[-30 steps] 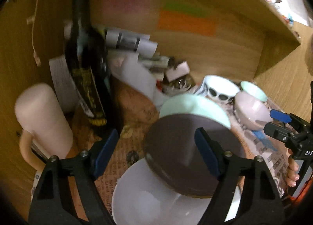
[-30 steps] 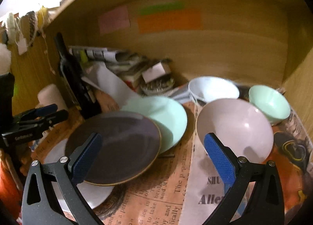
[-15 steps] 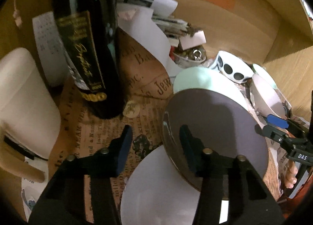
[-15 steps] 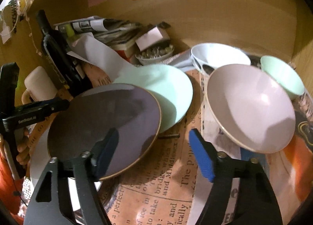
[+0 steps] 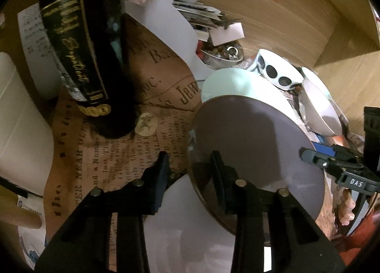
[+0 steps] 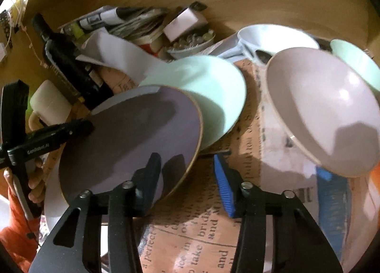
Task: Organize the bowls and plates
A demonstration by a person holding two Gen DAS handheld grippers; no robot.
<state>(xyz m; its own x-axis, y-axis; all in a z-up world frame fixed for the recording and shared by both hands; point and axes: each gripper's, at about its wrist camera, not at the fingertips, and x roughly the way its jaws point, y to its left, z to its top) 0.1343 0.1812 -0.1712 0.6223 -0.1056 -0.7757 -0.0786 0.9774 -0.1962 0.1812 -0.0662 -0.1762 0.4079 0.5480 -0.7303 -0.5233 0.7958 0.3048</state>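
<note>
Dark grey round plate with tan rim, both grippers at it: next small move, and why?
Probably finish closing both grippers on it. The rim of the dark grey round plate sits between the jaws of the left gripper and the right gripper; both have just been closing, but neither looks pressed on it. It rests on a white plate, overlapping a mint-green plate.

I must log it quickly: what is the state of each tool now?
Left tool: open, jaws just closing, rim of the dark grey round plate between them, not gripped.
Right tool: open, jaws just closing, another part of that rim between them.
</note>
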